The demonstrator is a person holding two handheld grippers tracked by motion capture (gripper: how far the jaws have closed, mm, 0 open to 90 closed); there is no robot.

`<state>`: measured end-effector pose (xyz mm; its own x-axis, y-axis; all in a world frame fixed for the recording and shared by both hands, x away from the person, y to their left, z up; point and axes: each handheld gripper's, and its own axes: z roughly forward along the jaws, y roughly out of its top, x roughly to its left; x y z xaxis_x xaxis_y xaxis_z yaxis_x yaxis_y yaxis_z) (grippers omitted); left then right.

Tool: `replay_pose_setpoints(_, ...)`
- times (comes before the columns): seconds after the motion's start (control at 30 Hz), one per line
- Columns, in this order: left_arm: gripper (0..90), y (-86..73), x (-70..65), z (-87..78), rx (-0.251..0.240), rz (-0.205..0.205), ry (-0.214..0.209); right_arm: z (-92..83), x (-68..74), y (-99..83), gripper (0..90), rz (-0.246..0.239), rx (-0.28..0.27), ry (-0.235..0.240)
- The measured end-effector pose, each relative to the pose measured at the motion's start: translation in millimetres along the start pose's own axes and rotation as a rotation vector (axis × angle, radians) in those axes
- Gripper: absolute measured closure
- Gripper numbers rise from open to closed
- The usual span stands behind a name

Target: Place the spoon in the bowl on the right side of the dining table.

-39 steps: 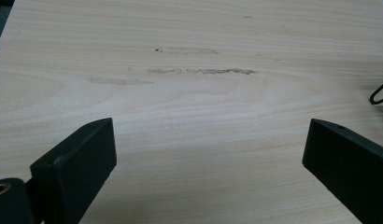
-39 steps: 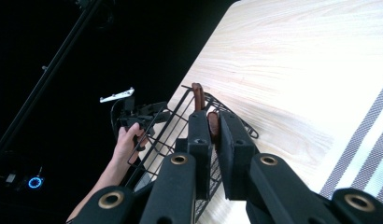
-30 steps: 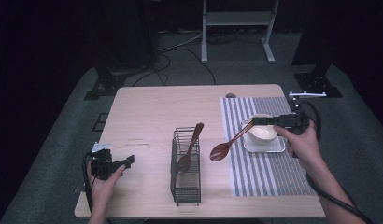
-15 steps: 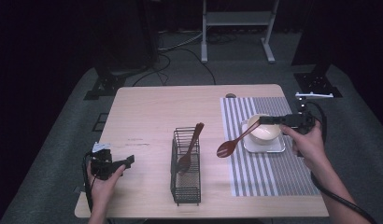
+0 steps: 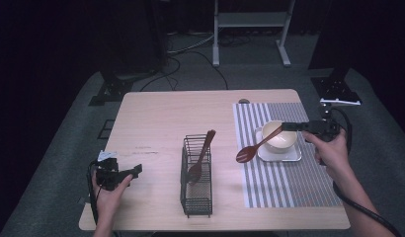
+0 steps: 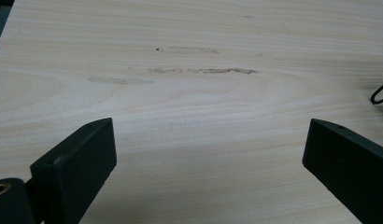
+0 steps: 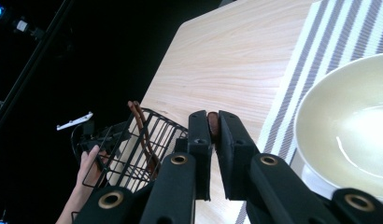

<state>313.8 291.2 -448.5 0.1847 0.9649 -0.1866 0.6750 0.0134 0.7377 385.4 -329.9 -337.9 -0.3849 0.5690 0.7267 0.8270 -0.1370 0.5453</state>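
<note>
My right gripper (image 5: 285,127) hovers at the bowl's far rim, shut on the handle end of a brown wooden spoon (image 5: 256,146). The spoon slants down to the left, its head hanging over the left part of the striped placemat (image 5: 289,187). In the right gripper view the handle tip (image 7: 211,123) is pinched between the jaws of the right gripper (image 7: 213,127). A cream bowl (image 5: 283,139) sits on a small white plate (image 5: 279,156). My left gripper (image 5: 135,171) rests near the table's front left, open, and over bare wood in its own view (image 6: 208,154).
A black wire basket (image 5: 196,183) stands mid-table with a second wooden spoon (image 5: 202,156) leaning in it. From the right gripper I see the basket (image 7: 133,150), the bowl (image 7: 353,126) and the other hand (image 7: 87,164). The wooden table (image 5: 161,118) runs bare behind.
My right gripper has carried the spoon to the right and slightly down, so the spoon head now hangs over the placemat's left part. The left gripper has stayed put.
</note>
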Motion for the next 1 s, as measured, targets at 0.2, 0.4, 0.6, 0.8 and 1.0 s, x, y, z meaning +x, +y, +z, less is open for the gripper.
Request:
replay_pose_setpoints(0.2, 1.9, -0.1, -0.1, 0.4, 0.0, 0.0, -0.001, -5.1, -8.2, 0.1, 83.4, 0.013, -0.016, -0.018)
replay_pose_setpoints(0.4, 1.8, -0.1, 0.0, 0.6, -0.001, -0.002, 0.0, -10.0, -14.6, 0.4, 83.4, 0.03, -0.029, -0.03)
replay_pose_setpoints(0.6, 1.9, -0.2, 0.2, 0.2, -0.001, -0.003, 0.0, -14.1, -19.9, 0.6, 83.4, 0.041, -0.043, -0.041)
replay_pose_setpoints(0.8, 1.8, -0.1, 0.5, 0.2, -0.002, -0.004, 0.0, -17.4, -26.5, 0.4, 83.4, 0.057, -0.056, -0.058)
replay_pose_setpoints(1.0, 1.8, -0.2, 0.7, 0.1, -0.001, -0.003, 0.0, -21.5, -31.6, 1.0, 83.4, 0.068, -0.07, -0.073)
